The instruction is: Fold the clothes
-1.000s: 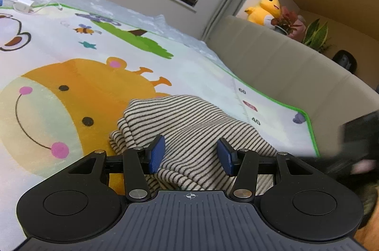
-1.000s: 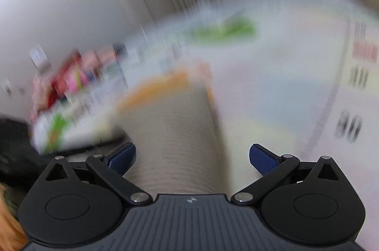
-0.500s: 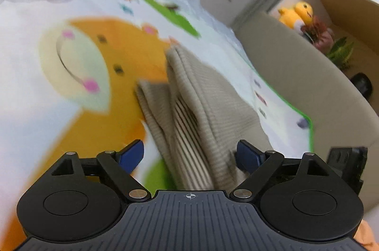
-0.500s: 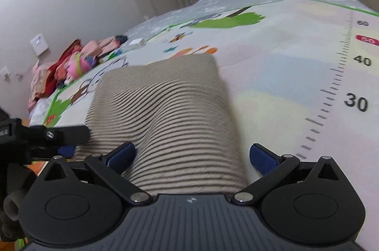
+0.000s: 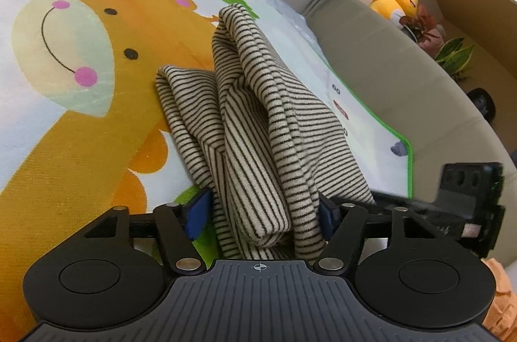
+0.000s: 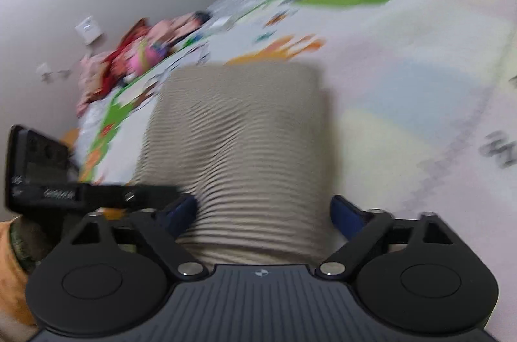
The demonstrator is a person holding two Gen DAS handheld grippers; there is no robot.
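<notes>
Cream knit garment with thin dark stripes (image 5: 258, 116) lay bundled on the cartoon-printed foam play mat (image 5: 64, 122), centre of the left wrist frame. Long axis ran from lower centre, between the fingers, up toward a raised peak at upper centre. Near end sat inside the left gripper (image 5: 261, 212); blue fingers (image 5: 197, 212) stood on either side of the folds, pressing the fabric or close to it. Counted as pinching the garment, though firmness could not be confirmed.

Right wrist frame badly blurred. Same garment (image 6: 245, 141) filled the centre, near edge lying between the fingers of the right gripper (image 6: 263, 212). Fingers (image 6: 345, 214) spread about as wide as the cloth; contact not clear, so grip could not be told.

Both grippers met the near end side by side, left one visible at mid-left of the right frame. Judged next move: carry the near end away along the long axis toward the far peak.
</notes>
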